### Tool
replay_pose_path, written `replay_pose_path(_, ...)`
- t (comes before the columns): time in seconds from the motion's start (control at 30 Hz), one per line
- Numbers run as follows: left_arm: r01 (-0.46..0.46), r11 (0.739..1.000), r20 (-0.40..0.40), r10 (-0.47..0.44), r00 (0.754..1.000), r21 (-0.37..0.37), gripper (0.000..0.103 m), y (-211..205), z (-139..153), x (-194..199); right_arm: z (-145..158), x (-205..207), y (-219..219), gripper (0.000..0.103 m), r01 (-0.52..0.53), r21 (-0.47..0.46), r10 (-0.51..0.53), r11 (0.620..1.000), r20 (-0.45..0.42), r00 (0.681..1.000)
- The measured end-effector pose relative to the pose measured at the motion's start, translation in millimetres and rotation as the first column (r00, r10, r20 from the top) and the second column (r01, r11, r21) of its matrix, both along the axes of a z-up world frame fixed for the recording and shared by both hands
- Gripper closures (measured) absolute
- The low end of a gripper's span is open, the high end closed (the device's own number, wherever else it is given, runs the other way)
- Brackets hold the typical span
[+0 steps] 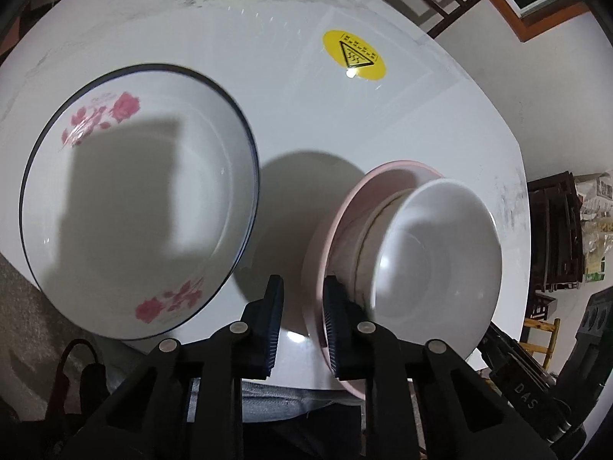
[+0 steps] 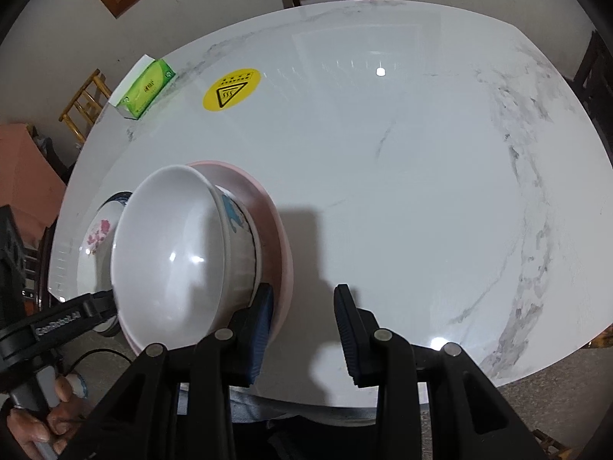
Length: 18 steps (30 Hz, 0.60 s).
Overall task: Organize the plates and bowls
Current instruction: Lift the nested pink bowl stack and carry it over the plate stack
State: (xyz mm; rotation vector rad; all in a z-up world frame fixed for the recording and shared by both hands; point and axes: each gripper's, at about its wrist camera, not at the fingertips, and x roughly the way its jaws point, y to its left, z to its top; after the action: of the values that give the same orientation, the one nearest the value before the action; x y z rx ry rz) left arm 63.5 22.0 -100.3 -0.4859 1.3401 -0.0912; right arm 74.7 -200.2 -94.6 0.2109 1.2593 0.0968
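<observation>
The left gripper (image 1: 302,322) points steeply down at the near edge of a white marble table (image 2: 402,191), its jaws drawn to a narrow gap. The near rim of a pink plate (image 1: 383,170) runs into that gap and lies against the right-hand pad, while a strip of bare table shows between the rim and the other pad, so the plate is not clamped. On the plate, just ahead and right of this gripper, sits a bowl with a blue print (image 2: 233,214), and a plain white bowl (image 1: 440,260) is nested in it. Left of the gripper, apart from the stack, rests a large flowered bowl (image 1: 134,199) with a dark rim and pink blossoms. The right gripper (image 2: 304,322) holds its jaws apart over bare table with nothing between them; its left finger overlaps the plate's rim, but contact cannot be judged. Farther ahead lie a yellow warning sticker (image 1: 353,55) and a green tissue box (image 2: 147,90).
</observation>
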Motion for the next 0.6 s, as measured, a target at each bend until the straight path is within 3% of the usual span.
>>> replay_pose_path(0.4,0.006,1.0,0.058,-0.006,0.998,0.01,0.087,-10,2,13,-8,10,-8,0.07,0.009,-0.016,-0.009,1.0,-0.009,1.0)
replay_pose_path(0.6,0.033,0.999,0.097,-0.036,0.995,0.033,0.098,-19,5,13,-8,9,-8,0.083,0.013,0.021,-0.012,1.0,-0.005,1.0)
